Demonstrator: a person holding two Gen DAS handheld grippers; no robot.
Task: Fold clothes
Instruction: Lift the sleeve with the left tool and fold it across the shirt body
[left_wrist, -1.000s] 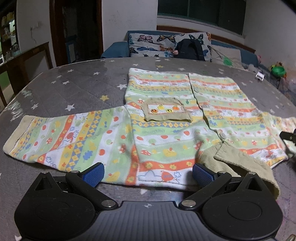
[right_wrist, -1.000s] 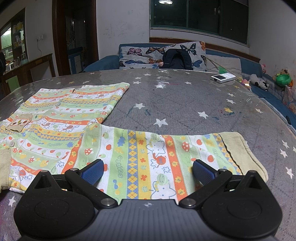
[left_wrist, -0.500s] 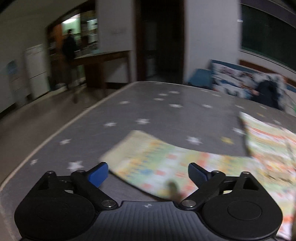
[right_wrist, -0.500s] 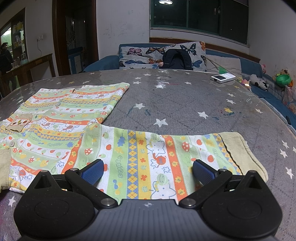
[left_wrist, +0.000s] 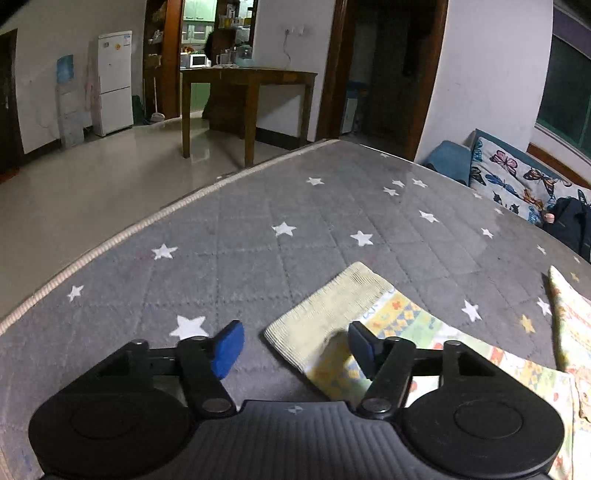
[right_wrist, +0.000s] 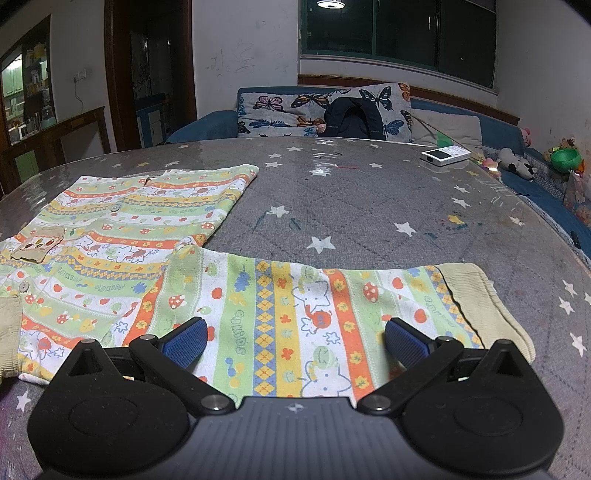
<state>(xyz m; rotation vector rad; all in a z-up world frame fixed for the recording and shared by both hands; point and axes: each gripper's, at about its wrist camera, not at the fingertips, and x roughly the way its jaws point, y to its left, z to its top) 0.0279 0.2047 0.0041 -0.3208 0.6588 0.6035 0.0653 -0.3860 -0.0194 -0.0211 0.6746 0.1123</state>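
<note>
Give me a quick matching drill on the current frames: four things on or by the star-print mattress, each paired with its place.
Things:
1. beige sleeve cuff
2. chest pocket patch
3. white handheld device
4. dark backpack

Places:
A. against the butterfly cushion
B. on the shirt front, far left in the right wrist view
C. between the open left gripper fingers
D. far right part of the mattress

Pairs: 1-C, 2-B, 3-D, 4-A
</note>
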